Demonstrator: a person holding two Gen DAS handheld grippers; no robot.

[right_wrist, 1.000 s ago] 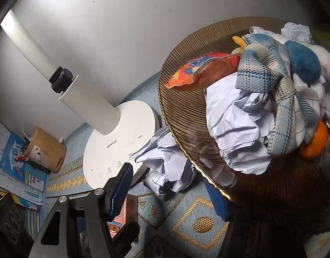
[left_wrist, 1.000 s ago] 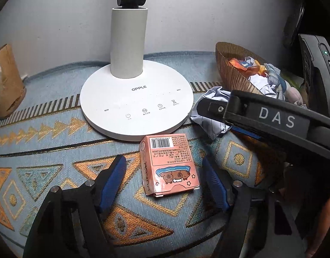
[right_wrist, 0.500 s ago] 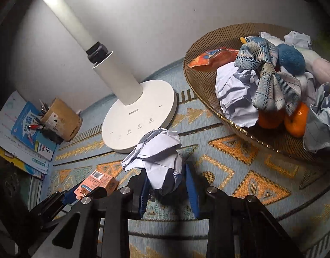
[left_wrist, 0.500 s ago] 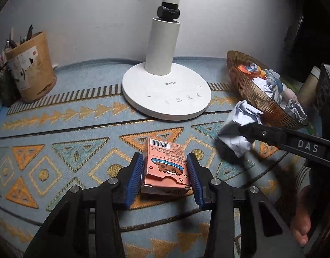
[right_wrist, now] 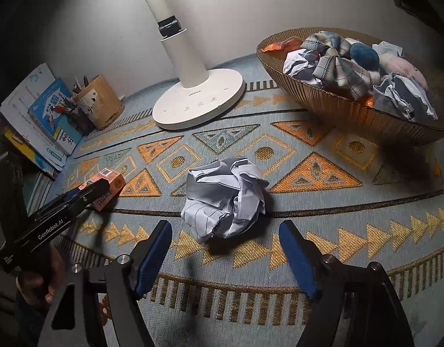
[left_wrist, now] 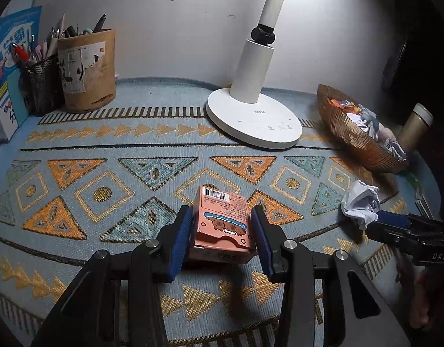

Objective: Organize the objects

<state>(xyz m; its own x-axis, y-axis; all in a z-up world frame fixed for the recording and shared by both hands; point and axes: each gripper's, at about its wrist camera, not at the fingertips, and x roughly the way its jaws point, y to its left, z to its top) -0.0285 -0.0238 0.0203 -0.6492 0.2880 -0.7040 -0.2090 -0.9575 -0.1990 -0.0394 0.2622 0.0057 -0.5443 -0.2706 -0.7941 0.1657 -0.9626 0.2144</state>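
— Two things are loose on the patterned mat: where are they?
— One is a pink carton with a barcode and cartoon animals on its top face; it sits between the blue pads of the left gripper, which press against both its sides. From the right wrist view the same carton shows at the mat's left, partly behind that gripper's black body.
— And the other?
— It is a crumpled paper ball, lying on the mat just ahead of the right gripper. That claw is spread wide, and neither finger touches the paper.
— What lies around them?
— A white desk lamp stands on its round base at the back of the mat. To its right is a ribbed brown bowl, heaped with more crumpled paper, a plaid cloth and a blue pompom. At the far left a brown pen holder stands beside a black mesh cup and some books leaning against the wall.
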